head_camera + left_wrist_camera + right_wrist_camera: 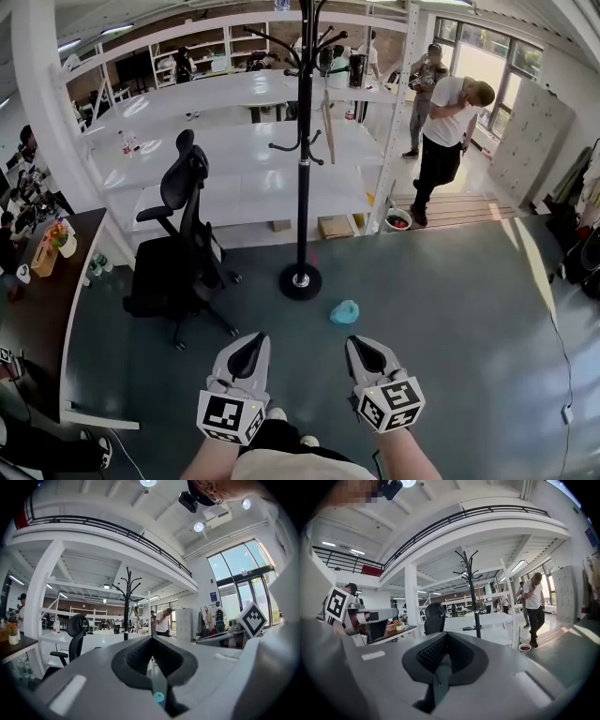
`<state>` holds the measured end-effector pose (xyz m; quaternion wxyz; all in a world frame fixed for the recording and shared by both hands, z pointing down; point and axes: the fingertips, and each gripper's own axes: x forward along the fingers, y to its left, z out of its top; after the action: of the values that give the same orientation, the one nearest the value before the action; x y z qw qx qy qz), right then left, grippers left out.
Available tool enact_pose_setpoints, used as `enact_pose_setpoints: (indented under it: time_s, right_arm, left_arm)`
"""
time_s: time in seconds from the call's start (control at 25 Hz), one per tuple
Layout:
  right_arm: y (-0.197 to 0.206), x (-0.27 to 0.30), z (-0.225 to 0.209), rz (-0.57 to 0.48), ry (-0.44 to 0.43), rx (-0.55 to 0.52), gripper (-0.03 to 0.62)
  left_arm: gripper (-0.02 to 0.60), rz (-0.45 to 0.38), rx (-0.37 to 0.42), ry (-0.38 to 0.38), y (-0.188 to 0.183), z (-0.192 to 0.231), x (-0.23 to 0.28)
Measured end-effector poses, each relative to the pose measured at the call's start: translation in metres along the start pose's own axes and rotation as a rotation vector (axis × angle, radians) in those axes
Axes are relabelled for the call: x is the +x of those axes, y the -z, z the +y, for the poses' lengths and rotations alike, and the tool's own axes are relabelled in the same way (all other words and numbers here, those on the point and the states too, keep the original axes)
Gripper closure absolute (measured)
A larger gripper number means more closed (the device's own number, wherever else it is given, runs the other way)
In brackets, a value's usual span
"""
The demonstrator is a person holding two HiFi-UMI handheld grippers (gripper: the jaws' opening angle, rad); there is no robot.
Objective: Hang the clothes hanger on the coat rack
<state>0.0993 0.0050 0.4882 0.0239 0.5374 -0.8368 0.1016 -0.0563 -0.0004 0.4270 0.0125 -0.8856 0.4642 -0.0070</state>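
The black coat rack point(302, 169) stands on its round base on the grey floor, straight ahead of me. A pale wooden hanger point(327, 127) hangs at its right side from a lower hook. The left gripper view shows the rack point(126, 606) with the hanger point(136, 612) far off. The rack point(472, 592) is just as distant in the right gripper view. My left gripper point(247, 356) and right gripper point(367, 356) are held low near my body, well short of the rack. Both are shut with nothing in them.
A black office chair point(183, 253) stands left of the rack, beside a dark desk point(37, 281). A small blue object point(344, 312) lies on the floor near the rack's base. White shelving point(244, 141) runs behind. A person point(445, 141) stands at the back right.
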Motion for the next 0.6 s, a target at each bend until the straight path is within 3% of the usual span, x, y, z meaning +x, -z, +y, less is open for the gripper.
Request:
enact_pose_setpoints:
  time_s: [0.6]
  right_arm:
    - [-0.011, -0.019, 0.041, -0.017, 0.015, -0.073, 0.569]
  left_arm:
    - [0.581, -0.007, -0.011, 0.009, -0.007, 0.010, -0.037]
